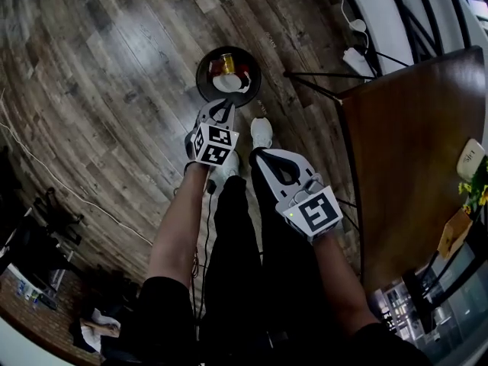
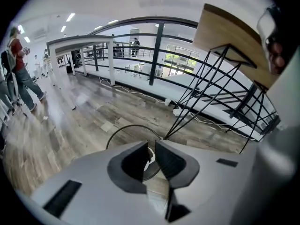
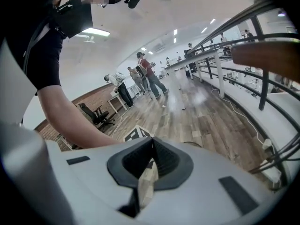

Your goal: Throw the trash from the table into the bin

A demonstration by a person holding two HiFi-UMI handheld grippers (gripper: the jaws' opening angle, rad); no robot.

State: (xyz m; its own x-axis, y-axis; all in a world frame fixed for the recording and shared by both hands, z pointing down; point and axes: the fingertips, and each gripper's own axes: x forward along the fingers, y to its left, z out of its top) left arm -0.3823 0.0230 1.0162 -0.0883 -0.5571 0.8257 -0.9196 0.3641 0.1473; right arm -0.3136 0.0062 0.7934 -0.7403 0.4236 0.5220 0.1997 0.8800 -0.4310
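Trash [image 1: 226, 83] lies in the round black bin [image 1: 201, 75]. Above it, the left gripper [image 2: 151, 148] has its jaws slightly apart and empty. The right gripper [image 3: 152, 143] has its jaws pressed together, holding nothing.

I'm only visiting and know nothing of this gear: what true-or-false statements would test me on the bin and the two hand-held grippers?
1. The bin stands on the wooden floor. True.
2. The bin is empty. False: white paper and a gold-coloured item lie inside.
3. The left gripper points down toward the bin, jaws slightly apart. True.
4. The right gripper holds a piece of trash. False: its jaws are together with nothing between them.
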